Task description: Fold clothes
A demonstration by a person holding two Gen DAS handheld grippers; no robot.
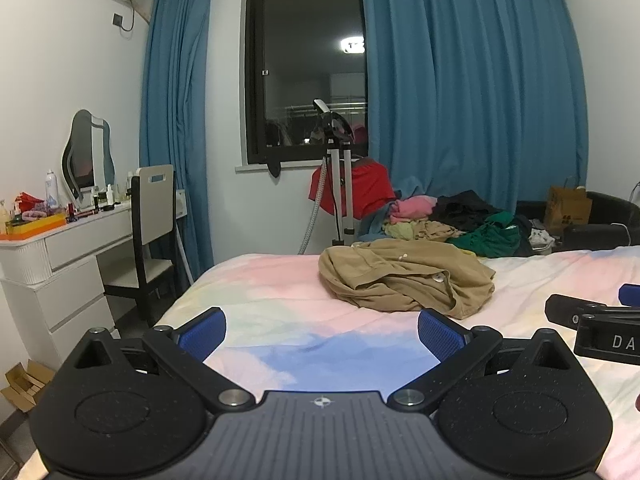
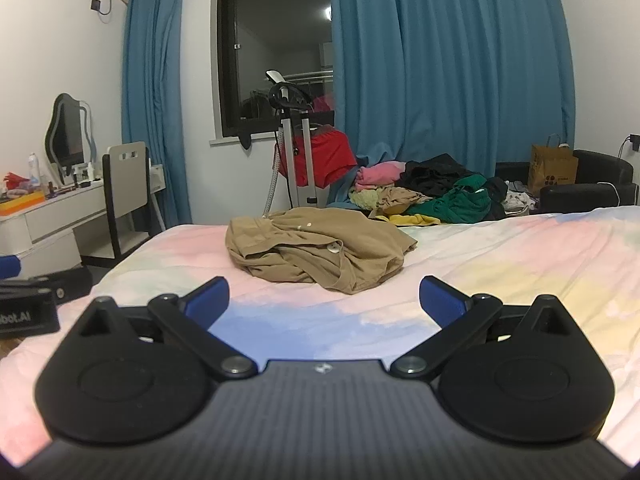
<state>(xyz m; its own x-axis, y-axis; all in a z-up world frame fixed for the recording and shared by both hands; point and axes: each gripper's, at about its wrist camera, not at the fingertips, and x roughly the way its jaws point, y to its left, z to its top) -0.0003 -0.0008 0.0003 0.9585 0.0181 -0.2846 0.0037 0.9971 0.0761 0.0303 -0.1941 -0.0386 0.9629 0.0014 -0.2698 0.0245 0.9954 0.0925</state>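
The left gripper point(image 1: 322, 330), a black two-finger tool with blue ribbed pads, is held above the pastel pink, blue and yellow bedspread point(image 1: 280, 304), with its jaws spread wide apart and nothing between them. The right gripper point(image 2: 324, 300), of the same black and blue make, is likewise held over the bedspread with its jaws wide apart and empty.

A crumpled tan button-up garment point(image 1: 404, 276) is seen lying in a heap on the bedspread, ahead of the left gripper and a little to its right, apart from the pads. From the right wrist view the same tan garment point(image 2: 316, 254) is found ahead and slightly to the left, near the pads but not touched by them.

Part of the right gripper is seen at the right edge of the left wrist view, beside the left tool.

Farther ahead, past the tan garment, a mixed pile of pink, black, green and yellow clothes point(image 1: 452, 220) is heaped at the far side of the bed. Blue curtains point(image 1: 472, 92) are hung behind it.
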